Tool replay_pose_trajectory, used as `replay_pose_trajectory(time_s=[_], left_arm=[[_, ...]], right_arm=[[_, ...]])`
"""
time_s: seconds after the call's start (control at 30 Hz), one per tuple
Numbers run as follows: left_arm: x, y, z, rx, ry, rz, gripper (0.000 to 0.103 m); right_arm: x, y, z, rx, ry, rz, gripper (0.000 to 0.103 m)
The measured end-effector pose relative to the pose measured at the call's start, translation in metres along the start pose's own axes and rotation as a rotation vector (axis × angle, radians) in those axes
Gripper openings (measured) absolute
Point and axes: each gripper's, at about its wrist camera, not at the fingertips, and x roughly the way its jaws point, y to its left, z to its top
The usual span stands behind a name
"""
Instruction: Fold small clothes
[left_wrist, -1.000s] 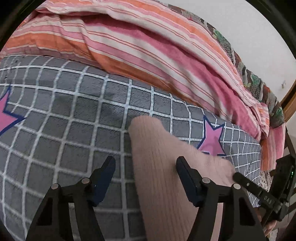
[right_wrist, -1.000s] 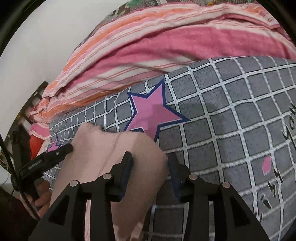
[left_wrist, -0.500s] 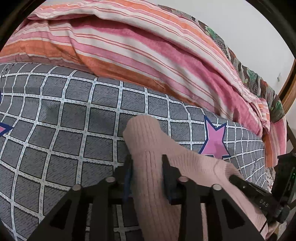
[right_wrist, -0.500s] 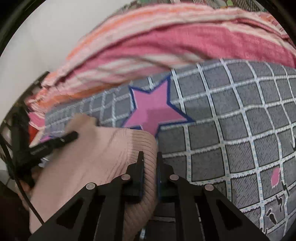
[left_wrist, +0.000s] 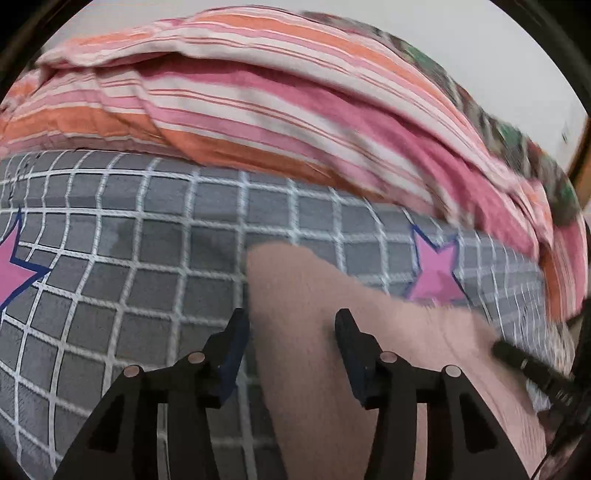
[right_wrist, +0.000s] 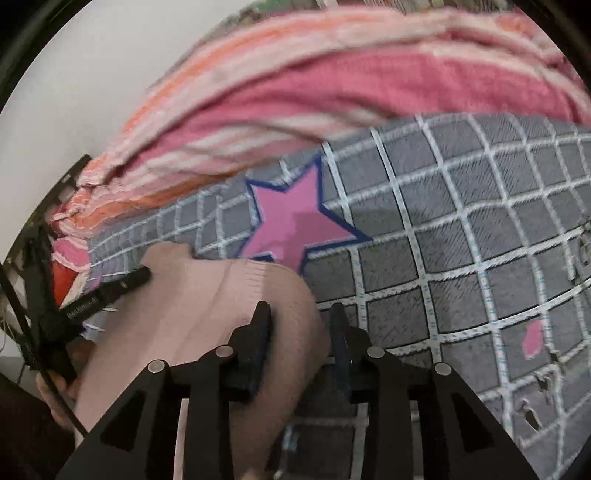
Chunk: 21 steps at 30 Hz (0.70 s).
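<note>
A pale pink ribbed knit garment (left_wrist: 306, 332) lies on the grey checked bed sheet (left_wrist: 147, 258). My left gripper (left_wrist: 291, 328) is open, its fingers standing either side of the garment's left corner. In the right wrist view the same garment (right_wrist: 192, 317) lies at the lower left. My right gripper (right_wrist: 301, 325) is open, its jaws astride the garment's right corner. The other gripper's tip (right_wrist: 110, 291) rests on the garment's far edge.
A rolled pink and orange striped quilt (left_wrist: 277, 110) lies along the far side of the bed, against a white wall. Pink stars (right_wrist: 295, 225) are printed on the sheet. A wooden bed frame edge (left_wrist: 581, 158) shows at the right.
Both grippers closed on the garment corners half a second ago and have now opened again. The garment lies flat on the sheet.
</note>
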Motion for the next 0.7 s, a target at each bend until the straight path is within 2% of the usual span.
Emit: replay_pose_trajectory(time_s=[0.13, 0.23, 0.43, 0.6, 0.7], left_arm=[[-0.015, -0.013, -0.018, 0.045, 0.031, -0.011, 0.057], [-0.034, -0.010, -0.043, 0.004, 0.030, -0.063, 0.060], [-0.078, 0.002, -0.090, -0.032, -0.013, -0.145, 0.064], [-0.085, 0.005, -0.101, -0.056, -0.021, -0.159, 0.065], [-0.078, 0.010, -0.103, -0.132, -0.009, -0.207, 0.062]], right_arm=[[-0.022, 0.017, -0.008, -0.047, -0.008, 0.034, 0.040], [-0.031, 0.019, -0.022, -0.040, -0.010, 0.017, 0.040], [-0.055, 0.008, -0.060, 0.027, -0.029, 0.064, 0.040], [-0.073, 0.006, -0.076, 0.030, -0.068, 0.057, 0.040], [-0.072, 0.011, -0.079, 0.042, -0.081, 0.061, 0.037]])
